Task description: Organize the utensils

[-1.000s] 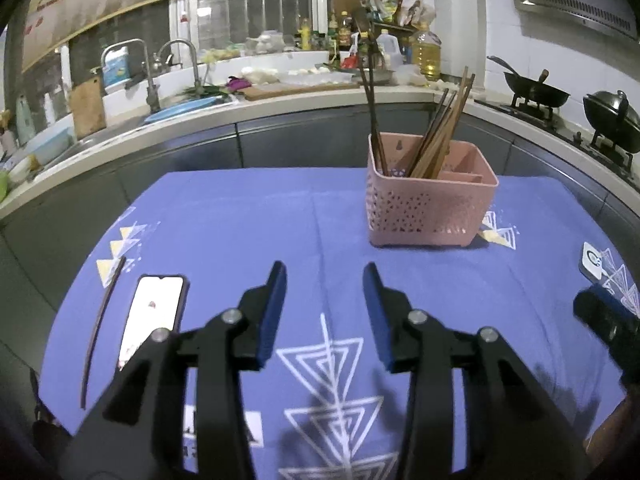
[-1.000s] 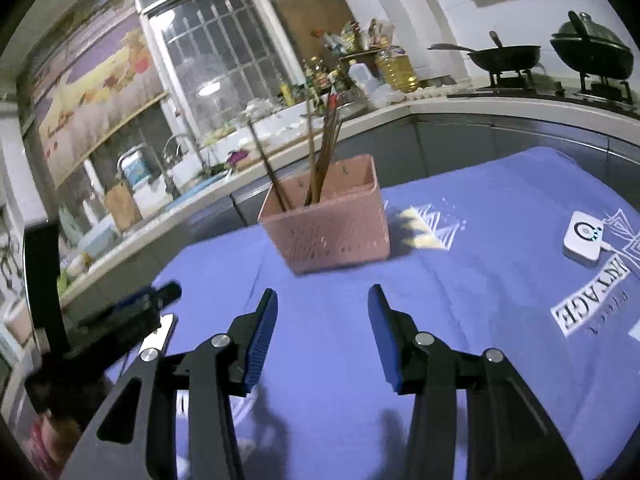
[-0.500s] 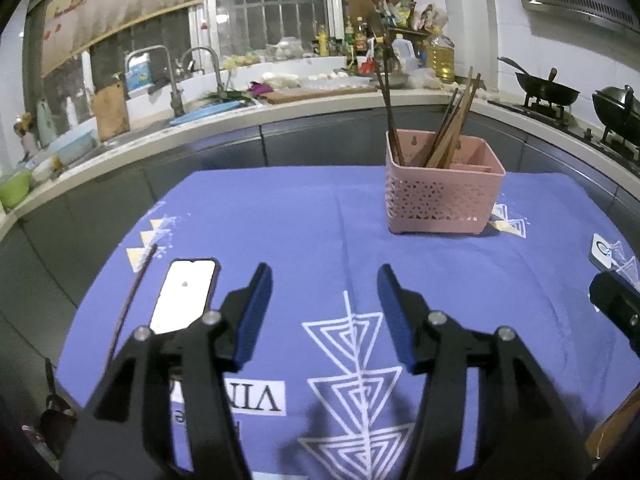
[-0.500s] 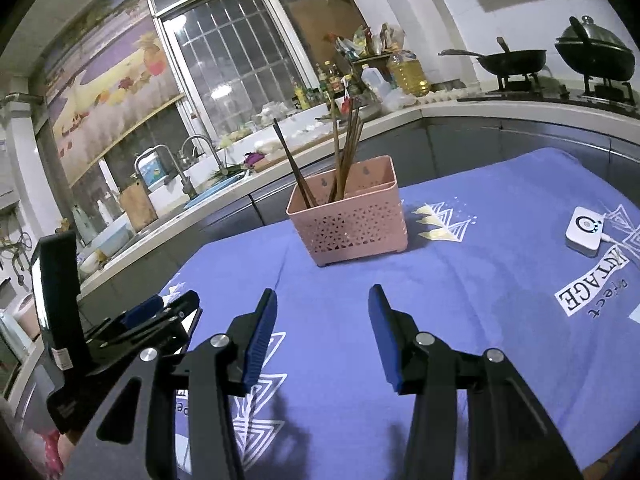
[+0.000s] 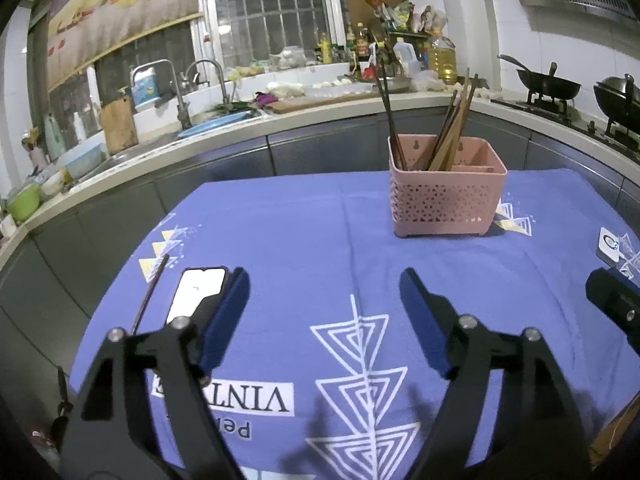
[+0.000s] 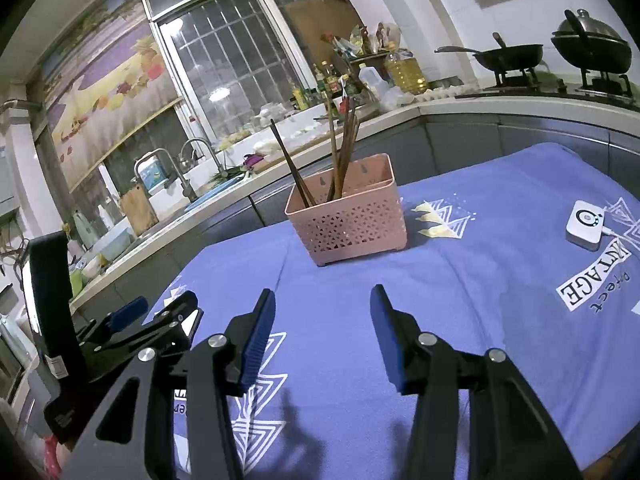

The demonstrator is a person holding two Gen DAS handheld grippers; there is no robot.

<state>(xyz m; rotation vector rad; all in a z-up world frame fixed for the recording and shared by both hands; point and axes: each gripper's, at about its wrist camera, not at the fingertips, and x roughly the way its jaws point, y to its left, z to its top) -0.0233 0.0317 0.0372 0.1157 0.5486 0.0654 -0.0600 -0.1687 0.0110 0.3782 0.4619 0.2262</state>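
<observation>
**Hovering grippers, one chopstick out on the cloth**

Looking along the left wrist camera first: the left gripper point(image 5: 324, 296) hangs over the blue printed tablecloth point(image 5: 304, 232) with its jaws spread wide, nothing between the flat, dark-blue rubbery pads point(image 5: 224, 316). Off to the left lies a single thin dark chopstick point(image 5: 150, 298), straight and slender, flat on the fabric, right beside a glossy smartphone point(image 5: 196, 292) with a lit white screen. Far side of the table, there's the pink plastic utensil basket point(image 5: 444, 204), boxy, its walls pierced with a triangular lattice, partitioned inside. Brown wooden chopsticks point(image 5: 450, 136) lean bundled in it; a darker pair point(image 5: 390, 120) stands tilted at its left end. A small white square device point(image 5: 608, 244) sits at the right edge.

Over to the right wrist camera: the right gripper point(image 6: 322, 320) is also released, jaws parted and empty above the cloth. The latticed basket point(image 6: 348, 220) sits straight ahead, sticks fanning upward. The white, rounded device point(image 6: 584, 226) rests to the right, near the white "VINTAGE" print. At lower left the other gripper point(image 6: 160, 316) shows, matte black metal with silver rivets.
</observation>
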